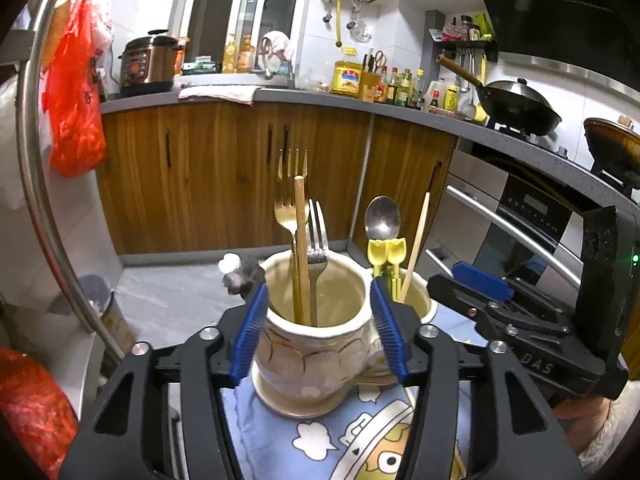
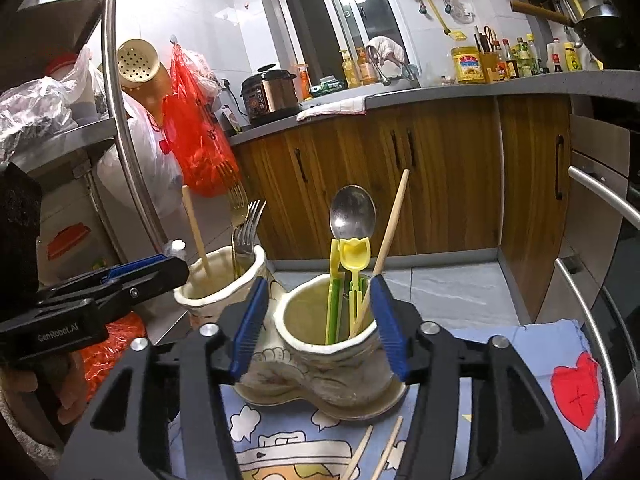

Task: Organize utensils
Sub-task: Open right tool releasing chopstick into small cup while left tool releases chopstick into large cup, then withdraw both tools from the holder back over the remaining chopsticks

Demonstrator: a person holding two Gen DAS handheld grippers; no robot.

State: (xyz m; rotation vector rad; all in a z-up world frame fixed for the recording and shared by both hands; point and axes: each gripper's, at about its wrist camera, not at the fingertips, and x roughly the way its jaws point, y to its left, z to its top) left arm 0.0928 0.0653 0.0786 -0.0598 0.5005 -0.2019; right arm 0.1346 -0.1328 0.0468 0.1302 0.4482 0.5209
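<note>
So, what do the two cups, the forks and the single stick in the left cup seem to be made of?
The cups: probably glazed ceramic, with a thick cream rim, glossy highlights and painted lines. The gold fork: apparently metal with a shiny gold finish. The silver fork: likely steel, grey and reflective. The stick: looks like bare wood or bamboo, matte and tan; which one, I cannot tell.

close wrist views, shared cups, kitchen beyond

Cream mugs with gold scalloped lines; blue cartoon-print cloth with red heart; yellow tulip-shaped spoon; gold fork; blue gripper pads.
</note>
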